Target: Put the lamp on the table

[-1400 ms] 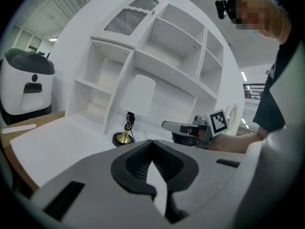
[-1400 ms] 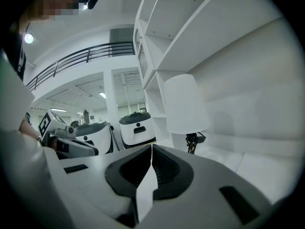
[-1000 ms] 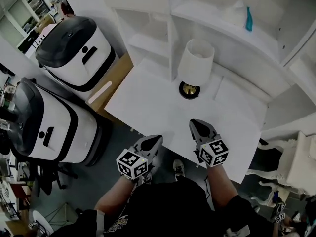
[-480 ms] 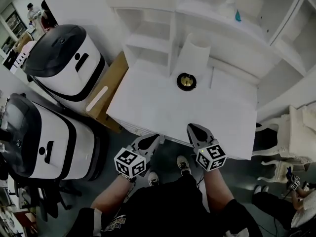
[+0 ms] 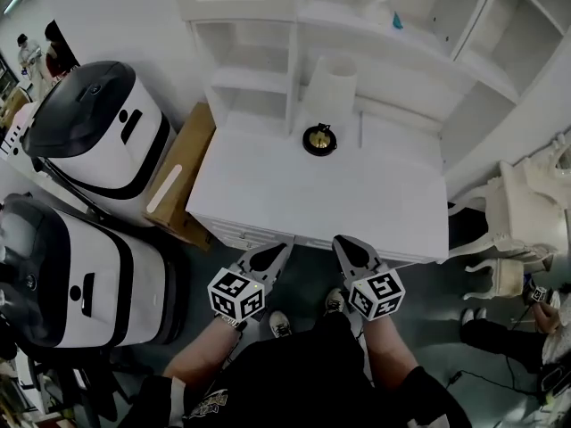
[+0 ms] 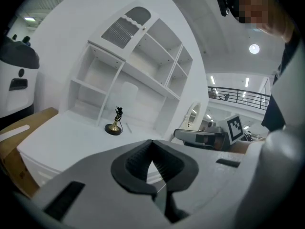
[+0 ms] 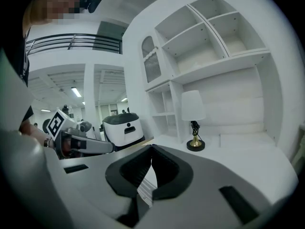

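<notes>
The lamp [image 5: 323,105], with a white shade and a brass stem on a dark round base, stands upright at the back of the white table [image 5: 294,194], beside the shelf unit. In the left gripper view the lamp [image 6: 115,124] is far ahead, and in the right gripper view the lamp [image 7: 194,120] is also far off. My left gripper [image 5: 270,255] and right gripper [image 5: 346,246] hang side by side just off the table's front edge. Both are shut and empty, left gripper [image 6: 152,147] and right gripper [image 7: 151,152] alike, with tips meeting.
A white shelf unit [image 5: 254,78] rises behind the table, with a teal bottle [image 5: 395,20] on a shelf. Two white and black machines [image 5: 103,127] [image 5: 76,266] and a cardboard box [image 5: 174,185] stand to the left. A white chair [image 5: 526,212] is at the right.
Both grippers have drawn back from over the table top to just past its front edge. The lamp has stayed in place and looks farther away.
</notes>
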`<state>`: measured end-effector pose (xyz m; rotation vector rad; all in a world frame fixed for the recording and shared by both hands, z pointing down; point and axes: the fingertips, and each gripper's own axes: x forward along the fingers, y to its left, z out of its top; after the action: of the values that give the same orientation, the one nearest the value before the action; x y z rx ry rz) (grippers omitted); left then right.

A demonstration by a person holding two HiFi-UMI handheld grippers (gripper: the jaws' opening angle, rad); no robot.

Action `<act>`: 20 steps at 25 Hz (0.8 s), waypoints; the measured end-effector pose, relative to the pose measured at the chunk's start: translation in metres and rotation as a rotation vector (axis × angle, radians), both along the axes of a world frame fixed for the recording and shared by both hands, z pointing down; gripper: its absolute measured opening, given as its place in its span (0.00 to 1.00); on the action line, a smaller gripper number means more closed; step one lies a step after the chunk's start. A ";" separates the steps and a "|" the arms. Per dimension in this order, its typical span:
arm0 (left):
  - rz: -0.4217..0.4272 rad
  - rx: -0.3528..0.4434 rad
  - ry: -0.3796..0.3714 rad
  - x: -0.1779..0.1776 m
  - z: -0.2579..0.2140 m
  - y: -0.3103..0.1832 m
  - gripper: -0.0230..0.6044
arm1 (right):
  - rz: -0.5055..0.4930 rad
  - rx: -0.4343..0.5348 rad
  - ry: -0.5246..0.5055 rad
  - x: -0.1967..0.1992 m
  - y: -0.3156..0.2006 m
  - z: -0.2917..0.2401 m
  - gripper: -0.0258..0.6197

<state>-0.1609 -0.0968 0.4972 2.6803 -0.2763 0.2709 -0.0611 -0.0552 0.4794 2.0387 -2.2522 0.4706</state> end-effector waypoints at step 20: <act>0.017 -0.019 0.007 0.003 0.004 0.021 0.04 | 0.022 -0.018 -0.023 -0.010 0.034 0.009 0.08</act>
<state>-0.1580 -0.0757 0.5009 2.6655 -0.2474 0.2678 -0.0708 -0.0216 0.4886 2.0614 -2.2322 0.5171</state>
